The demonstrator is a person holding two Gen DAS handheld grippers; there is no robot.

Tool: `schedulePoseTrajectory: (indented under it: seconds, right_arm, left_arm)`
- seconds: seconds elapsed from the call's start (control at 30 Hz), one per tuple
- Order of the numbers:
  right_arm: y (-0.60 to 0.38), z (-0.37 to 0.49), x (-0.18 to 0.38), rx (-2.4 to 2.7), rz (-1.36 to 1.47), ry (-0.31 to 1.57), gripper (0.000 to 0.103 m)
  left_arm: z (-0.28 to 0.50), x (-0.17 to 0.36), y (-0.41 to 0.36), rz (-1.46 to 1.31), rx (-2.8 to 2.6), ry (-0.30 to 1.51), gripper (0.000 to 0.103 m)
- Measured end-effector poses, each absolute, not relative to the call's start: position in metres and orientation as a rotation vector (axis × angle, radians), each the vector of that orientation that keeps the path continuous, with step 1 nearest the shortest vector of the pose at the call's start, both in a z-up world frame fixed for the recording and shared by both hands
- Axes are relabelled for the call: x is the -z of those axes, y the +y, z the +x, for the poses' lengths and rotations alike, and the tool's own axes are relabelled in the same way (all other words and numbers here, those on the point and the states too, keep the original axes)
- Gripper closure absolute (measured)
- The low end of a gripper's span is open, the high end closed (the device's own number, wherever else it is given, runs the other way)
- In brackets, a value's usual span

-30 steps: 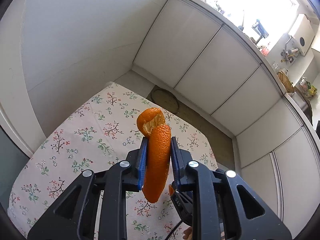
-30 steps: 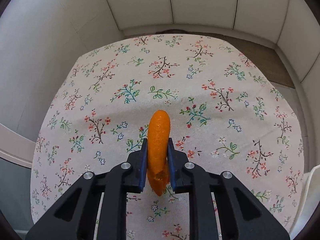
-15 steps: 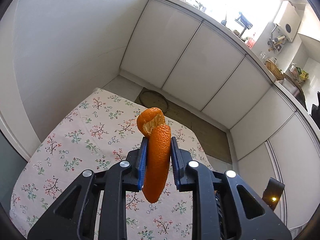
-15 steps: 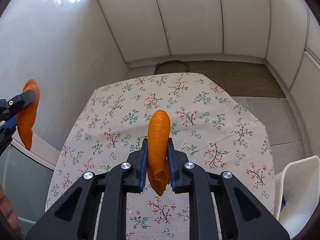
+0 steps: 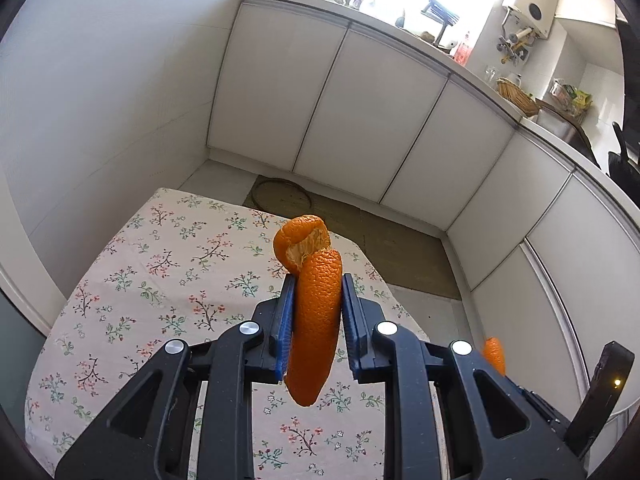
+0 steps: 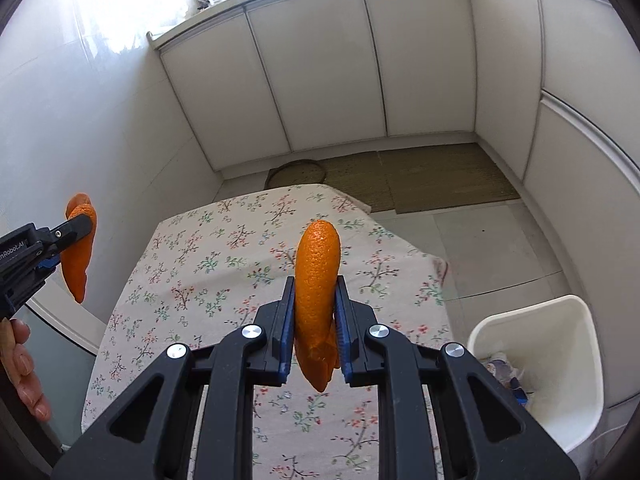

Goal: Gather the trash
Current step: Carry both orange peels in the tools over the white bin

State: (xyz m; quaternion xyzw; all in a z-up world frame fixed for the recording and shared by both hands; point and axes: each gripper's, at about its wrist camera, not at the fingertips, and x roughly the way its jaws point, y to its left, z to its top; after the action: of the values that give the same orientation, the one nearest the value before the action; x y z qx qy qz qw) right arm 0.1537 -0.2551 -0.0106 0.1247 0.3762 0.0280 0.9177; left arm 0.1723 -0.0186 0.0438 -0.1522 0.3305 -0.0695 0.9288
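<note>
My left gripper (image 5: 315,300) is shut on a long curled orange peel (image 5: 314,320), held high above the floral tablecloth (image 5: 160,280). My right gripper (image 6: 313,304) is shut on a second orange peel (image 6: 317,280), also held above the table. In the right wrist view the left gripper (image 6: 52,248) and its peel (image 6: 79,256) show at the far left, and a white trash bin (image 6: 560,360) with some litter inside stands on the floor at the lower right. In the left wrist view the tip of the right gripper's peel (image 5: 494,354) shows at the lower right.
White cabinet doors (image 5: 360,112) run along the back and right under a cluttered counter. A mat (image 6: 400,176) and a round ring (image 6: 296,174) lie on the floor beyond the table. A white wall (image 5: 100,100) is close on the left.
Both grippers have risen and pulled back from the table with their peels still held. The cabinets, floor and the white bin have come into view.
</note>
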Motion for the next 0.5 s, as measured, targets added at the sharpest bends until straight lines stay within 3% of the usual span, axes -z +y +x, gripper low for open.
schedulePoseTrajectory:
  seconds: [0.5]
  right_arm:
    - [-0.393, 0.09, 0.003, 0.2, 0.291, 0.731, 0.084]
  left_arm:
    - [0.158, -0.031, -0.116, -0.131, 0.264, 0.694, 0.082]
